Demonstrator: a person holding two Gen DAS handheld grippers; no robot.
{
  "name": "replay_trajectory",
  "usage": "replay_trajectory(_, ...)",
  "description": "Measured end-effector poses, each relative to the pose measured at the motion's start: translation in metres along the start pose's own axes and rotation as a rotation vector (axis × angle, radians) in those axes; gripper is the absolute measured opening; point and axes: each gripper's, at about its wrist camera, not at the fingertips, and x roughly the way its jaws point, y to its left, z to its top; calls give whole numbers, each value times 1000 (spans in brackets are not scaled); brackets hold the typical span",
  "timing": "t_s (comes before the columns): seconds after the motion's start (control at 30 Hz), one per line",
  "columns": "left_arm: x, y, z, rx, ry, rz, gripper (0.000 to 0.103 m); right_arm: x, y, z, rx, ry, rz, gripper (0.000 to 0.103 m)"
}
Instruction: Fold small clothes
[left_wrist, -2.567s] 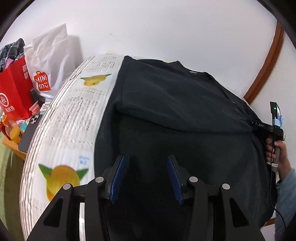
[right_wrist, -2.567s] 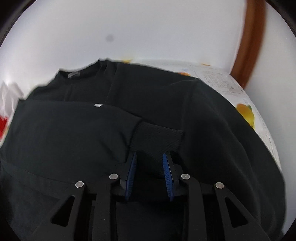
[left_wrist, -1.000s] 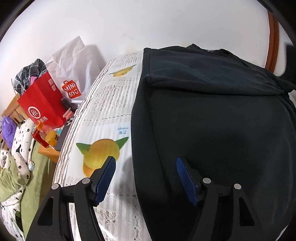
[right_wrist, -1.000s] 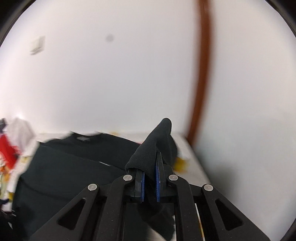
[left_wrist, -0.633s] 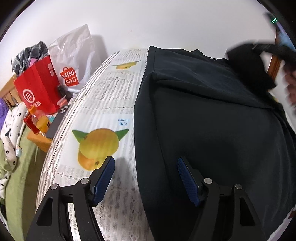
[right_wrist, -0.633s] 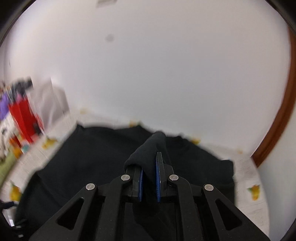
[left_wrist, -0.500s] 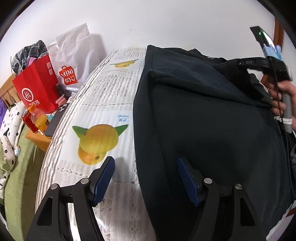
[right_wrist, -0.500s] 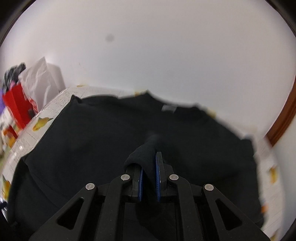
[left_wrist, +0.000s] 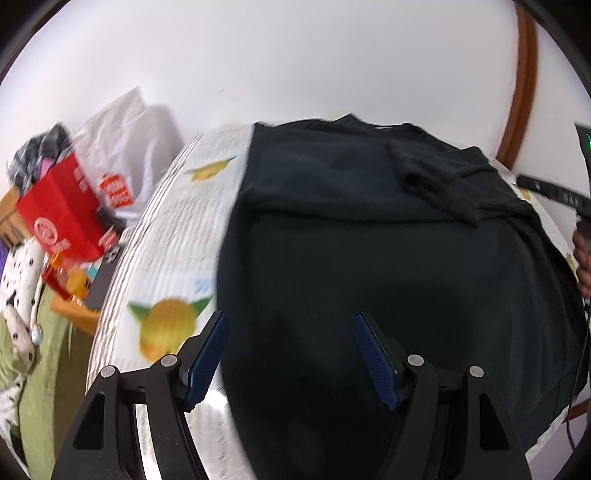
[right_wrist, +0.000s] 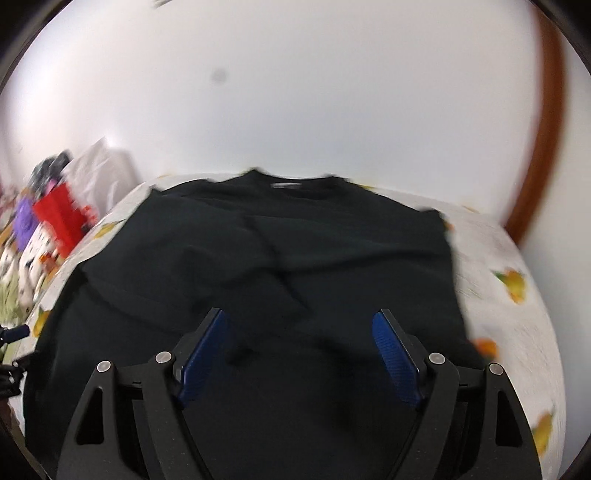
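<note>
Right wrist | black sweater (right_wrist: 332, 258) ahead of gaping right hand-held gripper (right_wrist: 301, 349)

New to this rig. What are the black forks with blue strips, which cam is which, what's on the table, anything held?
No robot arm here: a person holds a hand-operated two-finger gripper in each hand, and each carries a fisheye camera looking forward along its fingers. One picture is from the left gripper, the other from the right gripper. The blue strips are the pads on the fingers.

A black sweatshirt lies spread on a table with a white fruit-print cloth, both sleeves folded across its chest. Beside the table, a red bag and a white shopping bag.

Both grippers stand open above the garment and hold nothing. The person's right hand shows at the left view's edge.
</note>
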Motion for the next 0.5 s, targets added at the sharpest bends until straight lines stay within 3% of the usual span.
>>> replay_trajectory(0.07, -1, -23, 15, 44, -15, -18, 68, -6, -33, -11, 64, 9, -50, 79)
replay_trajectory(0.23, 7, -85, 51, 148, -43, -73, 68, 0, -95, -40, 150, 103, -149, 19)
replay_trajectory(0.33, 18, -123, 68, 193, -51, -99, 68, 5, -115, -53, 169, 132, -159, 17)
replay_trajectory(0.5, 60, -174, 84, 238, 9, -137, 68, 10, -124, -68, 178, 129, -116, 17)
